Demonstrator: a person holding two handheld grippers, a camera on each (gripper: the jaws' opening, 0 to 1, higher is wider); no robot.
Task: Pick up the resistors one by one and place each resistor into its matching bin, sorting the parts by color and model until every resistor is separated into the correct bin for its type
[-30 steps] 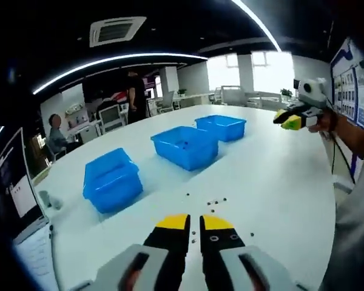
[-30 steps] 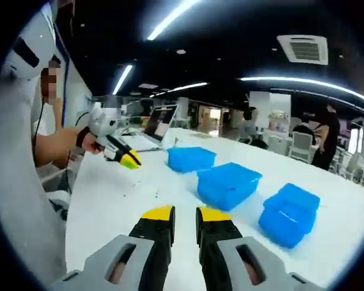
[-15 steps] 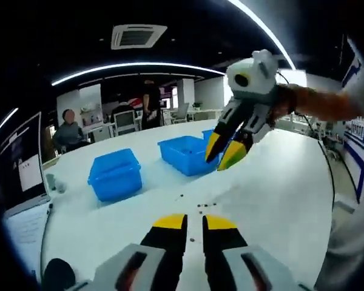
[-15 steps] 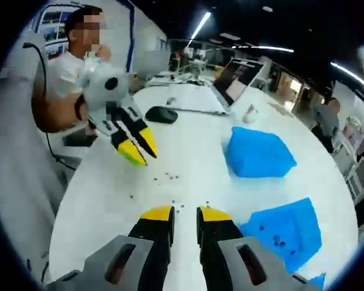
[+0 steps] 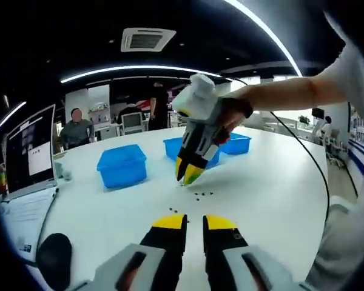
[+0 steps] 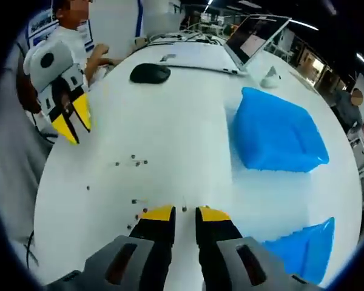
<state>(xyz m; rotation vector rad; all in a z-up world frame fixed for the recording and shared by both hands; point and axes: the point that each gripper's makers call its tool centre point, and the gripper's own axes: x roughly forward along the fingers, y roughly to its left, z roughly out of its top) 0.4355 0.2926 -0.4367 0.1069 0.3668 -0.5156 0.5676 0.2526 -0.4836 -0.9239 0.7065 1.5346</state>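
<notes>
White tabletop (image 6: 170,121) is spreading wide under me, office lights overhead, and the resistors (image 6: 133,161) are lying as tiny dark specks loose on it, just ahead of my right gripper (image 6: 184,213) and between the two tools. A second ago I was holding that right gripper high and well off to the side; now I am bringing it down over the specks, and in the left gripper view the right gripper (image 5: 190,176) is pointing its yellow tips nearly onto the table beside a small cluster of resistors (image 5: 201,194). Its jaws are standing slightly apart with nothing between them, so I am judging that no part is picked yet and this is the reach for the first pick. My left gripper (image 5: 194,222) is hanging back low over the near edge, jaws also a little apart and empty, with a couple of specks just before its tips. Blue bins (image 5: 122,165) are sitting in a row beyond the cluster, another blue bin (image 6: 278,133) lying to the right of my right tool. Further out, a laptop (image 5: 29,156) and a dark mouse (image 6: 150,73) are resting on the table, and a seated person (image 5: 77,128) is showing in the background.
</notes>
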